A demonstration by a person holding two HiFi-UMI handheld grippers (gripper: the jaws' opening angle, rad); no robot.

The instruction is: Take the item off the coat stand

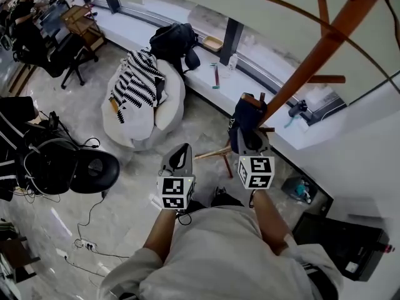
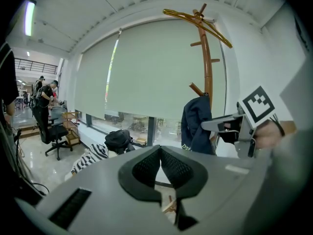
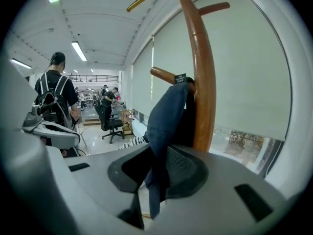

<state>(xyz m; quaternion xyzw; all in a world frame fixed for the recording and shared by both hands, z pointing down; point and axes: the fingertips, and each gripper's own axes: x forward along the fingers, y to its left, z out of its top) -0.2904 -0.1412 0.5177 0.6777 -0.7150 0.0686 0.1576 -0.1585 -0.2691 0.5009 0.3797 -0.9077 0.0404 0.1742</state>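
A dark blue garment (image 1: 245, 119) hangs by its collar from a peg of the wooden coat stand (image 1: 312, 61). My right gripper (image 1: 249, 137) is raised against it. In the right gripper view a fold of the garment (image 3: 168, 111) runs down between the pads, and the right gripper (image 3: 159, 173) is shut on it, close beside the stand's pole (image 3: 203, 92). My left gripper (image 1: 181, 156) hovers lower and to the left, away from the stand. In its own view the left gripper (image 2: 160, 153) is shut with nothing in it, and the garment (image 2: 195, 126) hangs ahead to the right.
A golden hanger (image 2: 195, 21) rests across the top of the stand. A white beanbag (image 1: 164, 114) with a striped cloth, a black bag (image 1: 172, 39) on the window ledge, a round black chair (image 1: 94, 170) and floor cables lie to the left. People stand at the far desks.
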